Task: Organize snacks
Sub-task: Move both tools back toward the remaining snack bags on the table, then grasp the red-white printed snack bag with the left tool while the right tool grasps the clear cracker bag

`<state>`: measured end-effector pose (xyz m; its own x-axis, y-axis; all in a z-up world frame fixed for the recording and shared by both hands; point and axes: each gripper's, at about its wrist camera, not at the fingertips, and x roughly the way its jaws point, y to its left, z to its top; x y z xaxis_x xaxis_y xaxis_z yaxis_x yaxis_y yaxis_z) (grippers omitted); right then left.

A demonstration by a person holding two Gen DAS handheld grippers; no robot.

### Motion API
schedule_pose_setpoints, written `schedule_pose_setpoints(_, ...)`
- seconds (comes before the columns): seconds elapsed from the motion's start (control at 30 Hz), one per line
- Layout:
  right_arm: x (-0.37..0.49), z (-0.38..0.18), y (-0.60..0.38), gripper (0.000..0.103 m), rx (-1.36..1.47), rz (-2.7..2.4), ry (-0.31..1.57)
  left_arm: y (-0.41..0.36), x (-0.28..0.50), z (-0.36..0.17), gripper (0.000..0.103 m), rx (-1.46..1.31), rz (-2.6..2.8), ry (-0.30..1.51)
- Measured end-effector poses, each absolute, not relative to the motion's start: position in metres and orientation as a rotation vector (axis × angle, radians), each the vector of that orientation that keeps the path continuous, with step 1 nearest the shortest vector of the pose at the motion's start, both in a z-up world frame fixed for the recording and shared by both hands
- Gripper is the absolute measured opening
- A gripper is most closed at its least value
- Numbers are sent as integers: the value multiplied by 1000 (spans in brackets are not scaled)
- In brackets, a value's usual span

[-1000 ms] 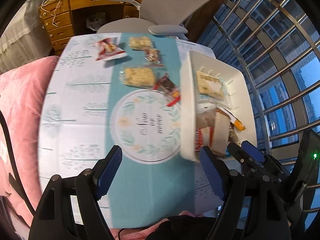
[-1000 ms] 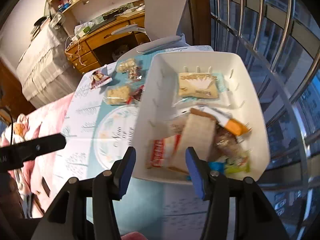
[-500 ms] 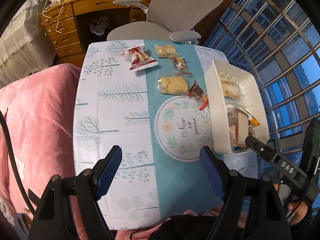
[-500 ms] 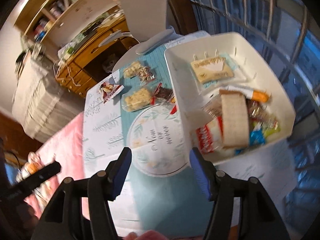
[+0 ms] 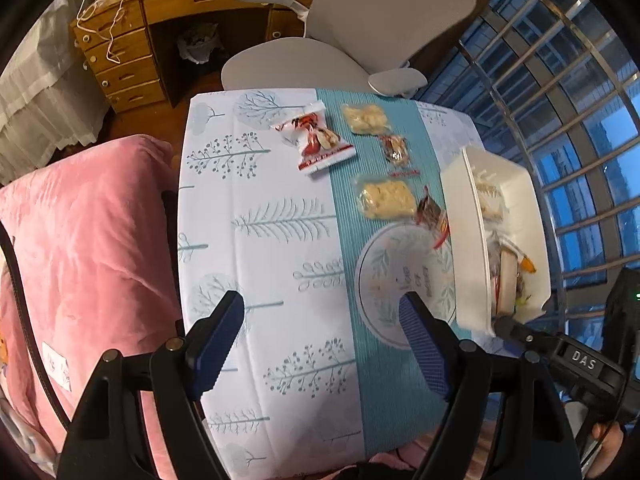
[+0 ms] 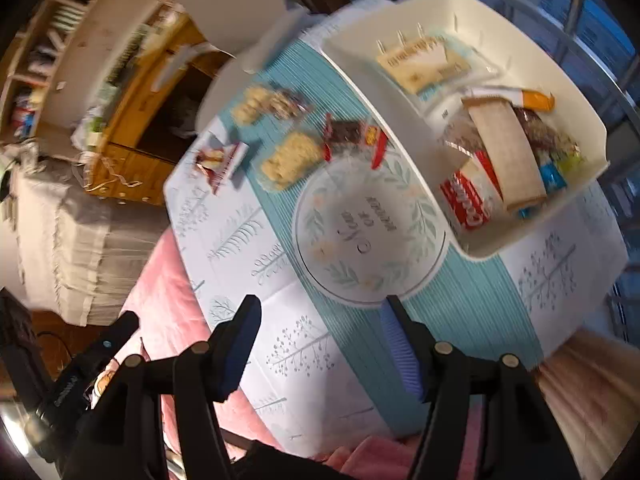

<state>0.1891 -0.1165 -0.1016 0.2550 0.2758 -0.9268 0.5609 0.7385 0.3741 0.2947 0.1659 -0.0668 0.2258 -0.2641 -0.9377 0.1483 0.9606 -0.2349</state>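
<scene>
A white basket (image 6: 592, 128) stands at the table's right side and holds several snacks, among them a pale cracker packet (image 6: 424, 62), a brown packet (image 6: 504, 152) and a red-and-white packet (image 6: 468, 200). Loose on the teal runner lie a red-and-white packet (image 5: 316, 142), two pale cracker packets (image 5: 366, 118) (image 5: 386, 200), a small clear packet (image 5: 394, 150) and a dark red packet (image 5: 434, 216) beside the basket wall (image 5: 464, 216). My left gripper (image 5: 320, 320) hovers open over the near tablecloth. Above the round print, my right gripper (image 6: 320, 320) is open too, nothing between its fingers.
A pink blanket (image 5: 80, 220) borders the table's left edge. A grey office chair (image 5: 360, 40) stands at the far end, with a wooden desk (image 5: 160, 20) behind it. Metal window bars (image 5: 560, 120) run along the right, close to the basket.
Both grippers have drawn back from the basket toward the near, left part of the table. The right view has rolled, and its jaws stand a little wider.
</scene>
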Motion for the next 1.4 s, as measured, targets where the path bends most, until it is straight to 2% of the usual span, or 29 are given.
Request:
schedule_pose_setpoints(0.23, 228, -111, -109, 63, 881, -239, 1346, 172, 329, -75, 82, -164, -253, 1313)
schedule_pose_setpoints(0.37, 249, -123, -105, 67, 964, -245, 1333, 174, 352, -80, 84, -197, -231, 1305)
schedule_pose_setpoints(0.7, 295, -197, -117, 67, 1231, -402, 1317, 152, 407, -117, 85, -205, -204, 1270)
schedule_pose_setpoints(0.97, 317, -239, -123, 67, 1393, -617, 1192, 134, 454, -165, 87, -272, -226, 1266)
schedule_pose_setpoints(1.23, 343, -253, -119, 67, 1338, -764, 1110, 126, 484, -216, 88, -349, -229, 1280)
schedule_pose_setpoints(1.4, 358, -254, -115, 67, 1251, -840, 1147, 119, 493, -238, 88, -355, -237, 1285)
